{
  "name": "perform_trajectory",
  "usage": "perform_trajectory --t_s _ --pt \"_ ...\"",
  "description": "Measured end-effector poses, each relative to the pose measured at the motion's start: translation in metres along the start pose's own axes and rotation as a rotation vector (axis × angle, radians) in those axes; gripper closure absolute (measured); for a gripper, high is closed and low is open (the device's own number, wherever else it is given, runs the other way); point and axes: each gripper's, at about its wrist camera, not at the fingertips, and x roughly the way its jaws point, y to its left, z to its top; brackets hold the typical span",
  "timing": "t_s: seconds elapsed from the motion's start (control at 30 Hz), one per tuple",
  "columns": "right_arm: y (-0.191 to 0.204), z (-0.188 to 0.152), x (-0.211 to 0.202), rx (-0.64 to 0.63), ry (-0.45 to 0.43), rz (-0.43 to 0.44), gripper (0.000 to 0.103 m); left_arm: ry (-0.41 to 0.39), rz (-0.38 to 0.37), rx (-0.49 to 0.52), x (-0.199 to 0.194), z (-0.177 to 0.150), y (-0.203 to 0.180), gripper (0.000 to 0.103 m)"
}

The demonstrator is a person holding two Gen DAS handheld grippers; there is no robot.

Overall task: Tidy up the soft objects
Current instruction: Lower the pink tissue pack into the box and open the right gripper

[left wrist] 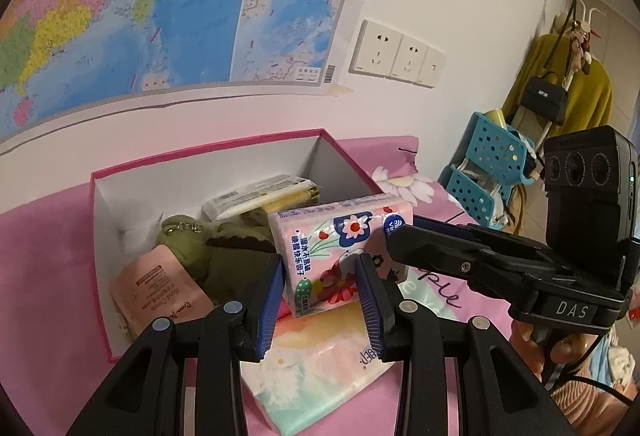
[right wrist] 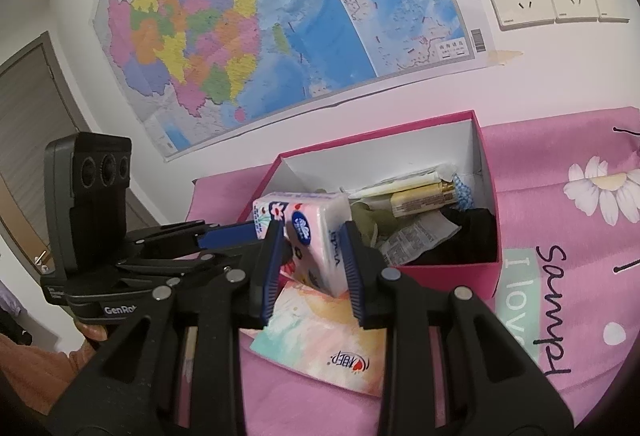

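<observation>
Pink floral bedsheet point(left wrist: 48, 236) under glossy plastic tissue pack point(left wrist: 336, 260), both grippers' ribbed jaws pinching it.

Soft, even indoor light, with strong fisheye bending

Both views are bright and mostly sharp; the wall map point(left wrist: 168, 7) curves near the dark round corners; a pink tint lies on the wall; shadows are weak; no strong glare.
</observation>
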Motion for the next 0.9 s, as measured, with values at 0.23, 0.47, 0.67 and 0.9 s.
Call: perform_trajectory --t_s 0.23,0.47,0.67,0.9 --pt "-0.003 0.004 0.007 0.001 0.003 -0.007 0.070 0.005 0.005 -0.009 0.007 0.005 0.004 0.067" --pt "-0.007 0.008 0.013 -0.001 0.006 -0.017 0.070 0.015 0.012 -0.017 0.014 0.009 0.007 0.067" --pt "-0.010 0.012 0.016 0.002 0.006 -0.021 0.070 0.022 0.019 -0.016 0.020 0.012 0.008 0.067" --pt "-0.012 0.015 0.018 0.000 0.009 -0.024 0.070 0.028 0.029 -0.022 0.023 0.014 0.010 0.067"
